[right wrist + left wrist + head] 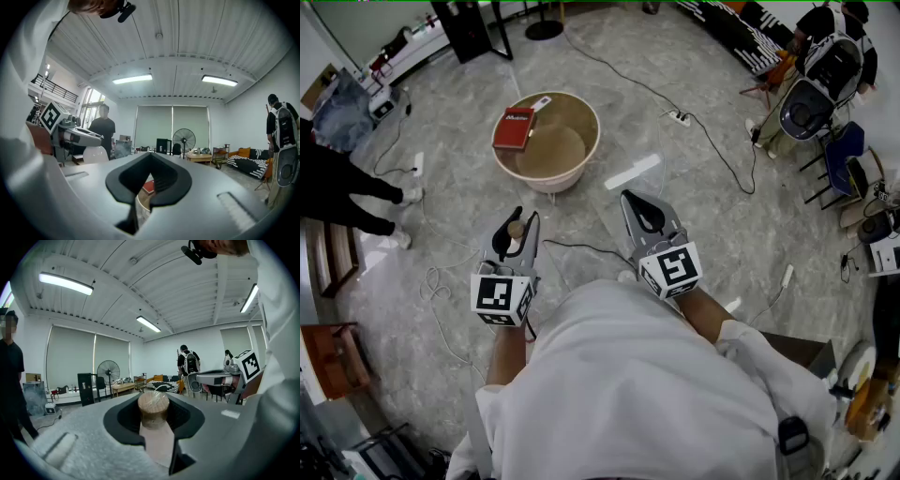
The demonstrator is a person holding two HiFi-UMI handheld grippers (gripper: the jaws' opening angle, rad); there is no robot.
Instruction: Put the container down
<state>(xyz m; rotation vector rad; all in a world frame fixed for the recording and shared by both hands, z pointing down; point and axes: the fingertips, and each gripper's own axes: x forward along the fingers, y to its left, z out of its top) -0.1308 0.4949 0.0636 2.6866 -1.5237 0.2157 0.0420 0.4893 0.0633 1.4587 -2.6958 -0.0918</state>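
1. The person's white sleeves fill the bottom of the head view, and both grippers are held out level in front of them, side by side and apart.
2. The left gripper (525,217) has its jaws partway closed on the container (153,408) – a small pale vessel with a cork-coloured cap, clamped between the dark pads and held up off the floor (487,84).
3. The right gripper (630,197) has its jaws shut tip to tip with nothing between them; only a narrow slit shows behind the tips.
4. A black cable (581,247) runs across the grey stone floor just past the grippers.
5. Further on, a white strip (632,172) lies on the floor beside a round, cream-coloured basin (598,131).
6. Inside the basin, a red book (514,128) leans at the left side and a round tan board (549,152) lies next to it.
7. Beyond that, a white power strip (679,117) sits on the floor.
8. At the room's edges – a person in dark clothes (337,187) on the left, another with a backpack (830,56) at the far right, and a standing fan (108,372) by the blinds.
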